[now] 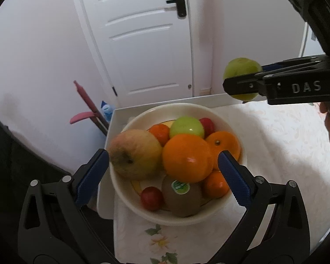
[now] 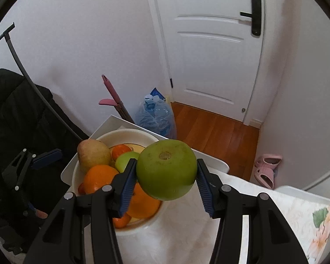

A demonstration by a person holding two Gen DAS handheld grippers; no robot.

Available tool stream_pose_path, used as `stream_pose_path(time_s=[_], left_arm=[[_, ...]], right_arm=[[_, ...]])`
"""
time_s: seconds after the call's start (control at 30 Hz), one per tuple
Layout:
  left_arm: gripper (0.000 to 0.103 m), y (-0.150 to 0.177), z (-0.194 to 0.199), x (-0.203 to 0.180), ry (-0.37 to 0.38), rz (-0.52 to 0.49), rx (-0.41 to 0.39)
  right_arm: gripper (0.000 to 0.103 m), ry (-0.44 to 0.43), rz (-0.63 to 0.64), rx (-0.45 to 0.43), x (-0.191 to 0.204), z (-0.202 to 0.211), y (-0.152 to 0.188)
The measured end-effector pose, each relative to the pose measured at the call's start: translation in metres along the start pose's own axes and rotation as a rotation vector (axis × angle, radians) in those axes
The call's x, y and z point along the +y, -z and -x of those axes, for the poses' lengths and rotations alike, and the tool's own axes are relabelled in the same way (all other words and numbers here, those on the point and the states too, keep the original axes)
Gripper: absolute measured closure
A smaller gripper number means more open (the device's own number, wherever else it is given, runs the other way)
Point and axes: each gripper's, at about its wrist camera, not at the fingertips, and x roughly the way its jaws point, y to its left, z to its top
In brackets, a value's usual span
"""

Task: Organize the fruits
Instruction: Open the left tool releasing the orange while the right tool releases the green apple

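A cream bowl on the white table holds a big orange, a second orange, a yellowish apple, a green apple, a kiwi with a sticker, small tangerines and red fruits. My left gripper is open, its jaws wide on either side of the bowl's near fruits, holding nothing. My right gripper is shut on a green fruit and holds it in the air above and right of the bowl. It also shows in the left wrist view.
The table has a floral cloth. Behind it stand a white door, a pink-handled mop and a blue water bottle on wooden floor. Pink slippers lie at right. A dark coat on a rack hangs at left.
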Motion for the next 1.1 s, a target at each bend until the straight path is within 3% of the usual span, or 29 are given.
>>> stream_pose_path(time_s=[0.5, 0.77, 1.07, 1.1], left_arm=[[0.000, 0.012, 0.003, 0.039, -0.034, 0.084, 0.009], [0.000, 0.022, -0.001, 0.054, -0.042, 0.122, 0.027], [0.000, 0.032, 0.000, 0.065, -0.040, 0.141, 0.035], [0.000, 0.033, 0.000, 0.065, -0.039, 0.141, 0.036]], right_arm=[[0.055, -0.097, 0.052, 0.036, 0.024, -0.061, -0.031], [0.055, -0.114, 0.061, 0.082, 0.031, -0.097, -0.038], [0.054, -0.119, 0.054, 0.117, 0.035, -0.111, -0.037], [0.048, -0.124, 0.044, 0.114, 0.034, -0.110, -0.036]])
